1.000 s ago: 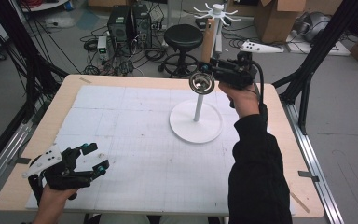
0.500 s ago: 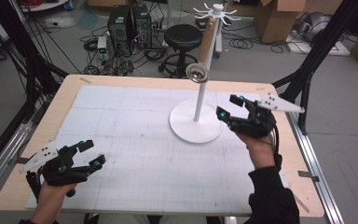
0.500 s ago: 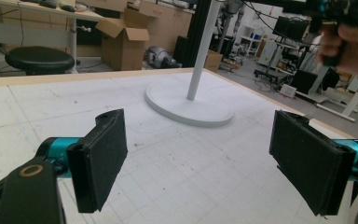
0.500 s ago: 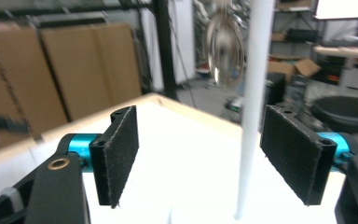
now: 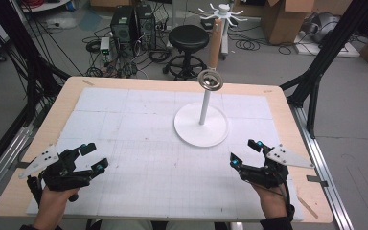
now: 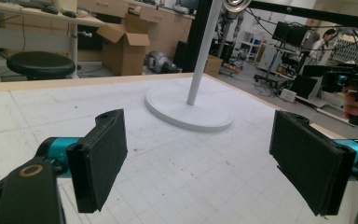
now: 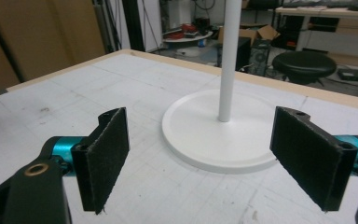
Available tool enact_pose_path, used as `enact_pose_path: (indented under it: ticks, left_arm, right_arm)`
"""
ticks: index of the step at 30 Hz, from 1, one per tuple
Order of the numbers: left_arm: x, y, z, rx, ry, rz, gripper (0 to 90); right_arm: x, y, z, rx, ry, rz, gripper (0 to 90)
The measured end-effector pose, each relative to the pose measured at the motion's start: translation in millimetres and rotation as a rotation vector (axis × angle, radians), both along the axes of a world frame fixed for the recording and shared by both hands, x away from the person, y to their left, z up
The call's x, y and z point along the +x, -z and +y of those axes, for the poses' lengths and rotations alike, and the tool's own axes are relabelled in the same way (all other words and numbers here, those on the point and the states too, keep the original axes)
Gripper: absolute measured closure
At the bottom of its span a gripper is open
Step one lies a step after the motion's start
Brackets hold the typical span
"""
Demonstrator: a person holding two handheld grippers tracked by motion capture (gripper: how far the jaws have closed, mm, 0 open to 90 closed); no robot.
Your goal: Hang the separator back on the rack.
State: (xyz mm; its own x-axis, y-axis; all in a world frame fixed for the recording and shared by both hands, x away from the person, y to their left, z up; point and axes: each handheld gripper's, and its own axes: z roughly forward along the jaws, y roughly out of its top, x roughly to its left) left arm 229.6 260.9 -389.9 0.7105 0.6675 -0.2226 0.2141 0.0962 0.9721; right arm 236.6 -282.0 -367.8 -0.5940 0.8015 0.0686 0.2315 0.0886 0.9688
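Cluttered lab all around, cardboard boxes, a black stool (image 5: 188, 38), cables on the floor, and in the middle a wooden tabletop (image 5: 287, 112) with a white gridded mat (image 5: 139, 143) on it. So the thing everyone's working with is a small shiny metal ring-looking piece (image 5: 210, 79) that sits at the top of a thin white pole (image 5: 204, 106), hooked or perched up there, hard to say which from where I stand. The pole rises out of a round white base (image 5: 201, 130) toward the back right of the mat.

Moving outward: the right hand-held gripper (image 5: 245, 152) is low over the mat near the front right corner, well apart from the stand. Its jaws have just been opening, they're spread wide now and there's nothing between them. The left hand-held gripper (image 5: 90, 155) is over at the front left, jaws also wide apart and empty, pointed loosely toward the stand.

What could go wrong, imo: that metal piece is up high on a skinny pole with nothing gripping it. If it's only balanced, a bump to the tabletop or a clumsy reach clipping the pole could knock it off, and it'd probably roll right off the edge. Trailing cables could snag the stand too.
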Motion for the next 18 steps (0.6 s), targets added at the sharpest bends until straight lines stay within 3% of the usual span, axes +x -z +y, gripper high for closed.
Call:
enact_pose_path:
  ticks: [6,18]
  left_arm:
    - [-1.4,0.2,-1.0,-0.005,-0.001,-0.003,19.3]
    - [-2.5,0.2,-1.7,-0.009,0.001,-0.007,19.3]
  right_arm:
    - [-7.1,-4.4,-3.0,0.033,0.014,-0.02,18.4]
    - [-7.0,-3.5,-0.7,0.017,0.009,-0.02,18.4]
